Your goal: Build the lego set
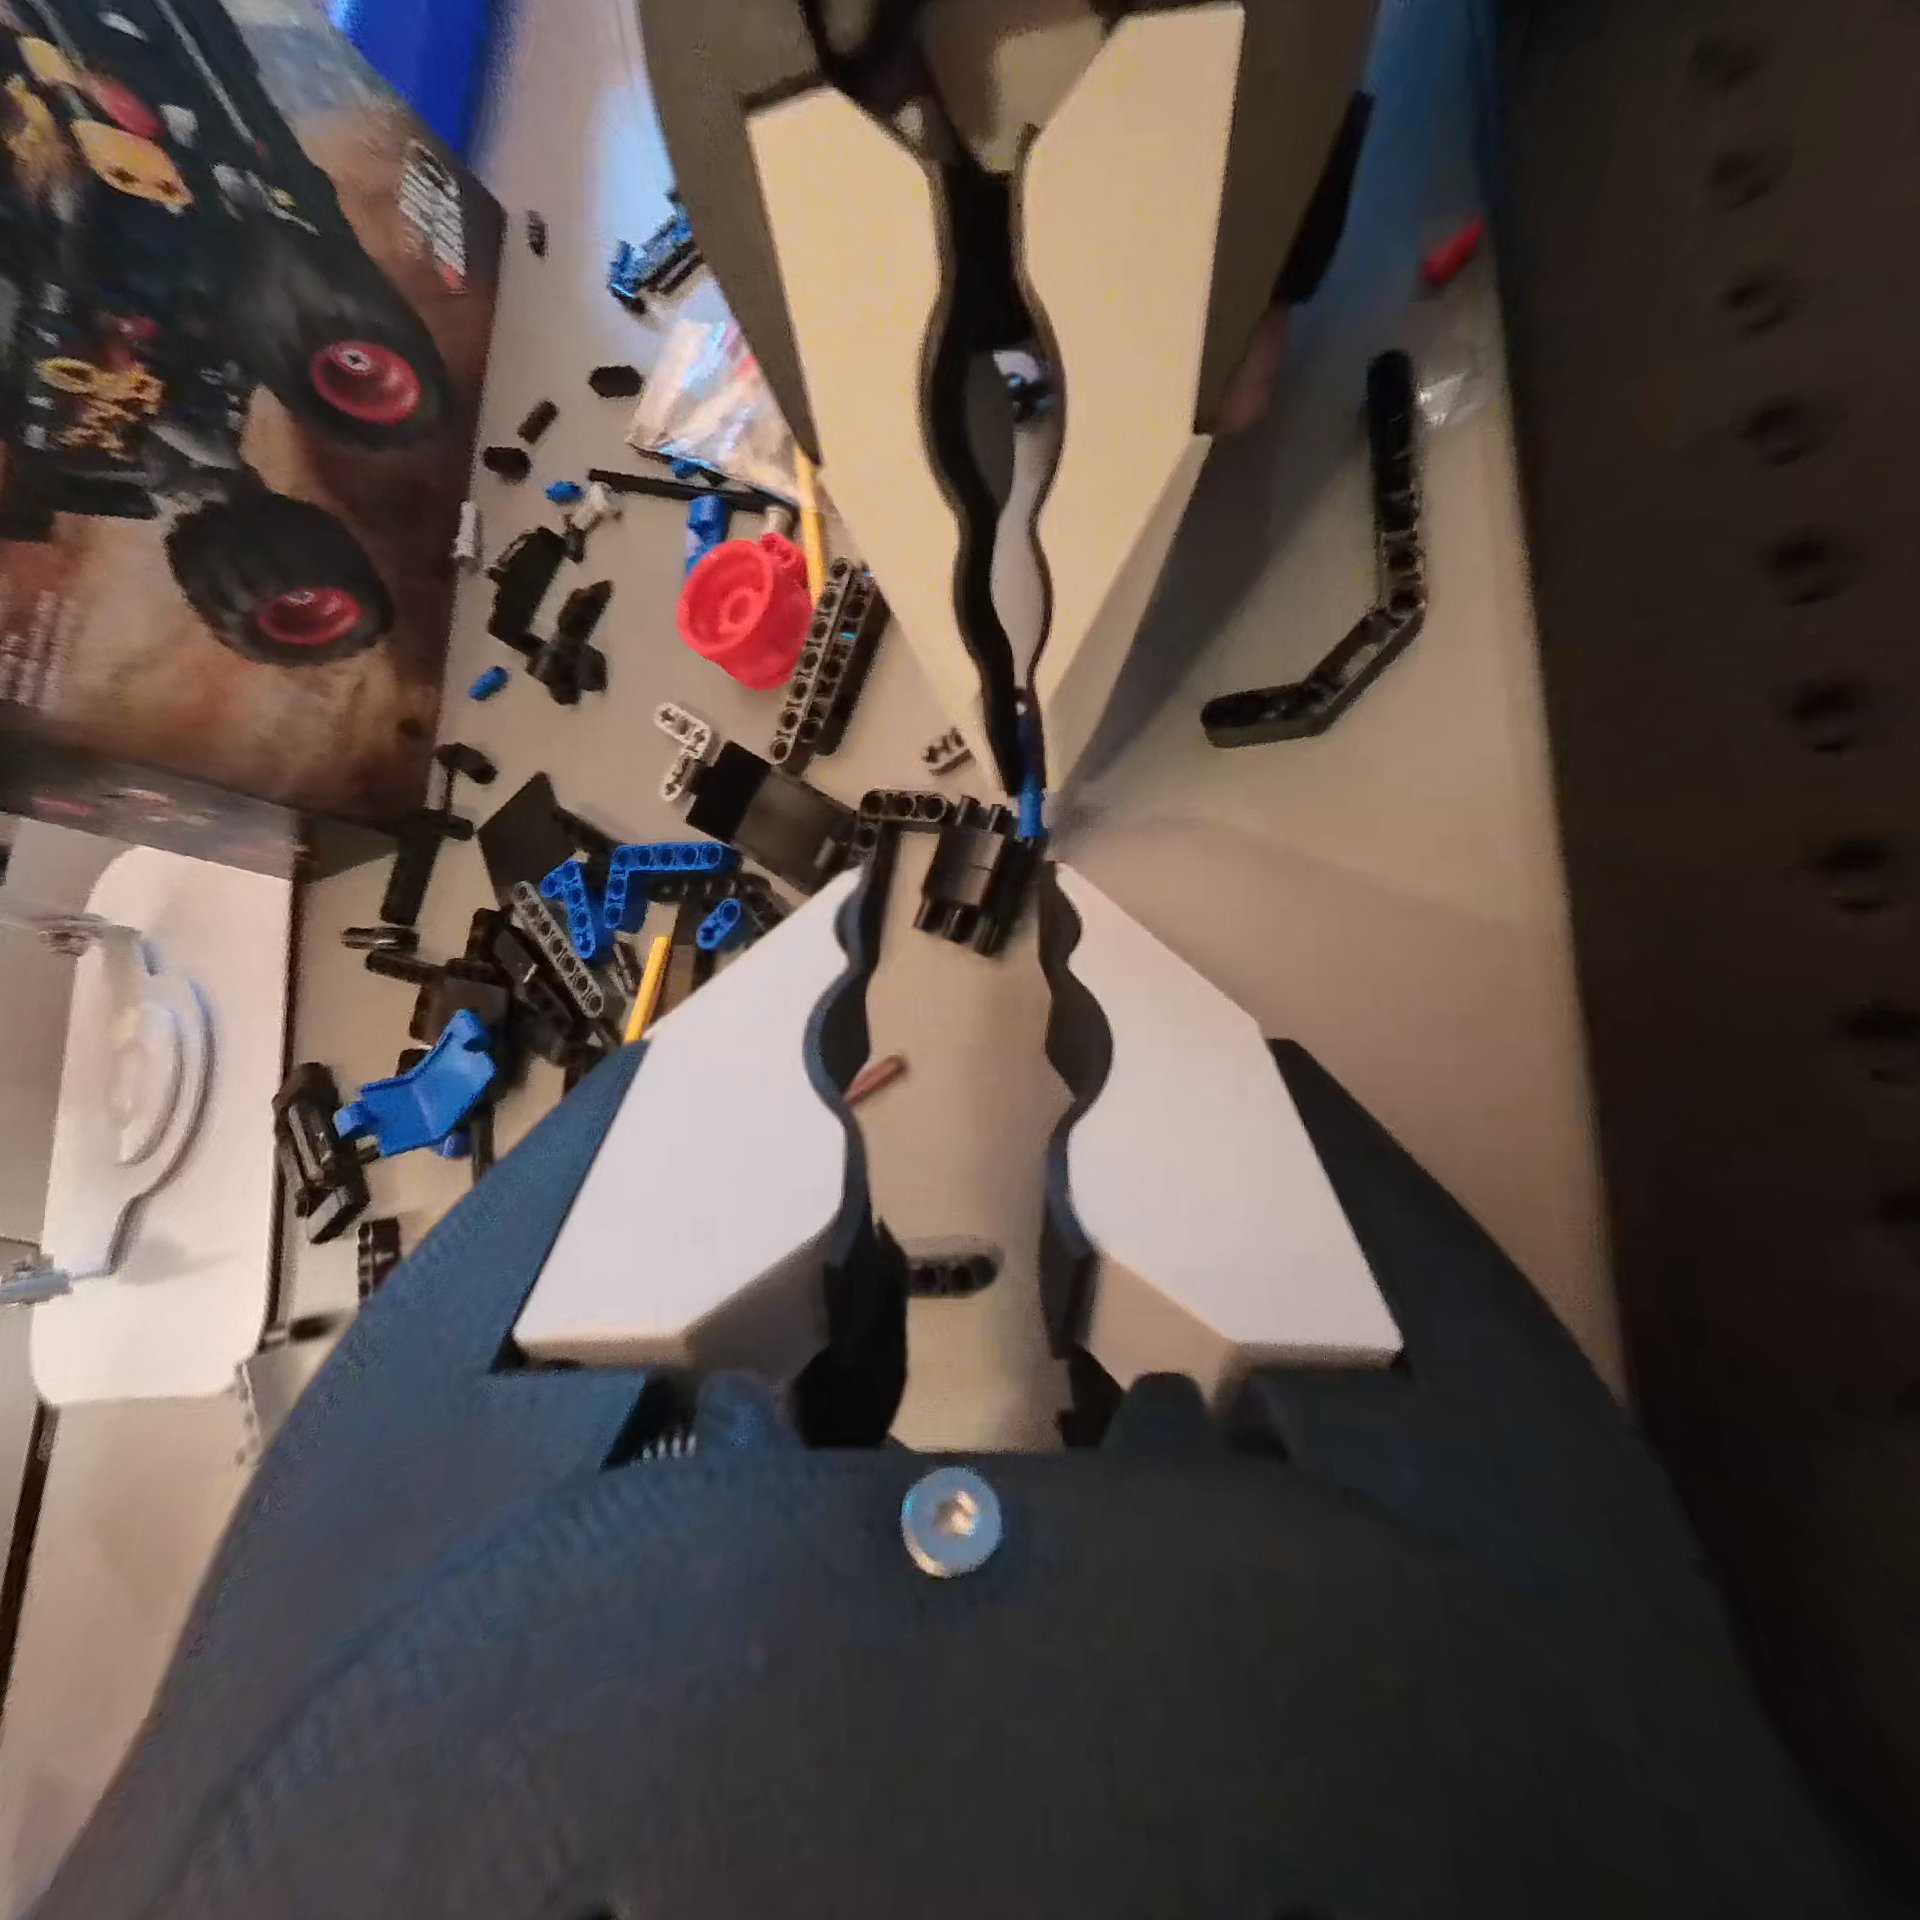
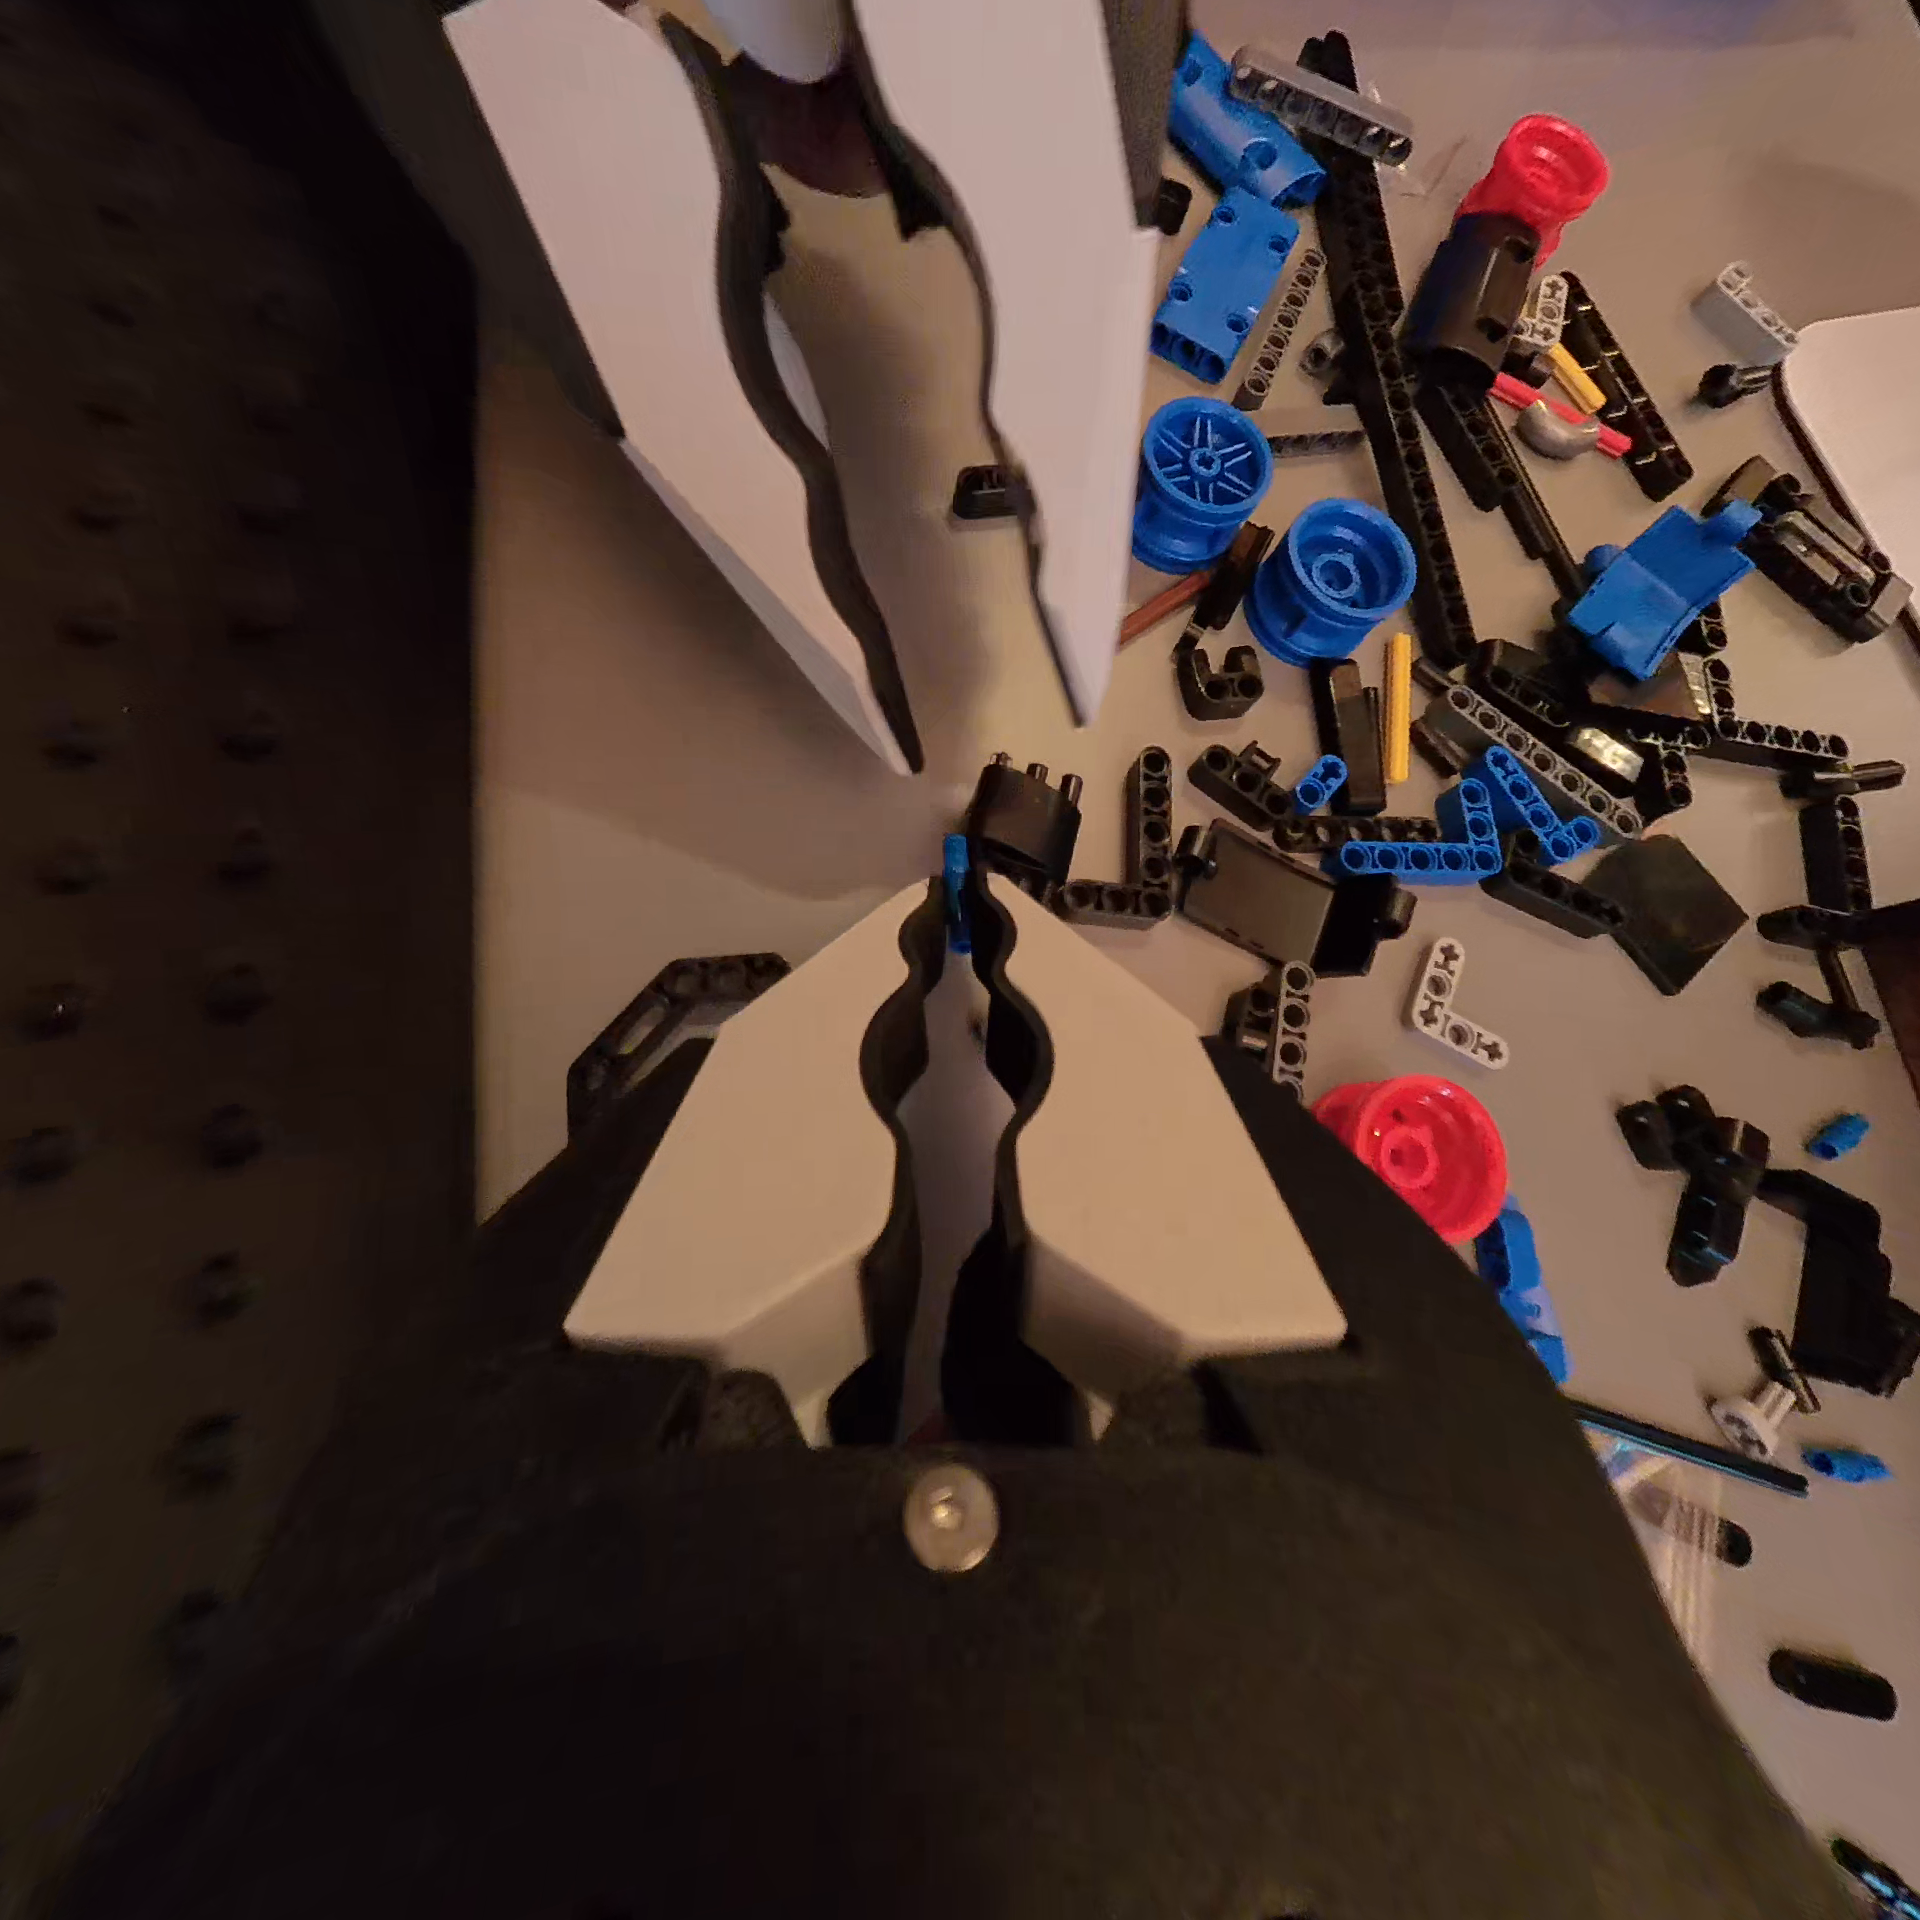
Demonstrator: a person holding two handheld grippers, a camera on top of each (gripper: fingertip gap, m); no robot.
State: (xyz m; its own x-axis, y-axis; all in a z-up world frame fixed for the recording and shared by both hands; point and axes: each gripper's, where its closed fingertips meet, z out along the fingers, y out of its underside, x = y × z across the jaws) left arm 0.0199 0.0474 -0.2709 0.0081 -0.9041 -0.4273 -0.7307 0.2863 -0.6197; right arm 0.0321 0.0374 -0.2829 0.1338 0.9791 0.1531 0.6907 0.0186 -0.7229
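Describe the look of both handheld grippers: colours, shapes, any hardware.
The left gripper has a dark blue ridged body; the right gripper has a black one. Both carry pale, wedge-shaped fingers lined with wavy dark pads, and a silver screw at the centre.

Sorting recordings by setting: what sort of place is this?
Likely a home or hobby table: loose Lego parts scattered on a pale tabletop, the set's box nearby, and a dark studded surface alongside.

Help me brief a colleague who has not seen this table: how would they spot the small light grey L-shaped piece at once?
Start at the right gripper, which pinches a blue pin, then look to the red wheel hub beside its finger. The L-shaped piece lies flat on the table just beyond that hub, apart from the pile. It is pale grey; the nearby angled pieces are black or blue.
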